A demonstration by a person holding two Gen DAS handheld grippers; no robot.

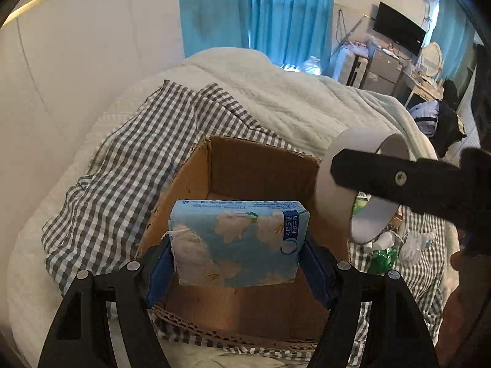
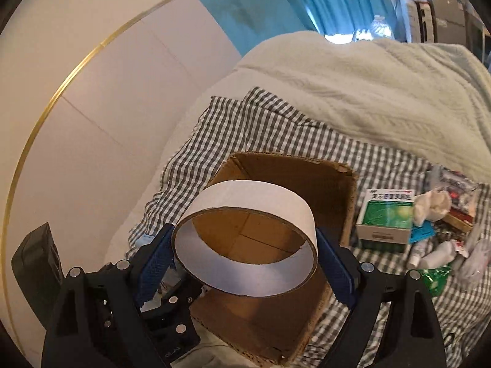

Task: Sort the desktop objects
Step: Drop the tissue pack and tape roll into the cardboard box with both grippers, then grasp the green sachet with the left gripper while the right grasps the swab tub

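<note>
My left gripper (image 1: 237,263) is shut on a blue tissue pack (image 1: 239,242) with a pale flower print, its blue pads pressing on both sides. The pack hangs over the open brown cardboard box (image 1: 264,168), near its front wall. To the right, one black finger (image 1: 383,178) of my right gripper reaches in beside a white cardboard ring (image 1: 334,196). In the right wrist view my right gripper (image 2: 245,254) is shut on that ring (image 2: 254,196), which hangs tilted above the box (image 2: 307,178). The box's floor shows through the ring.
The box sits on a grey checked cloth (image 2: 214,141) spread over a bed with a pale quilt (image 2: 368,86). Right of the box lie a green-and-white medicine box (image 2: 386,214), crumpled tissue (image 2: 432,202), small white bottles (image 2: 435,254) and a green wrapper (image 2: 435,276). A white headboard (image 2: 76,122) stands left.
</note>
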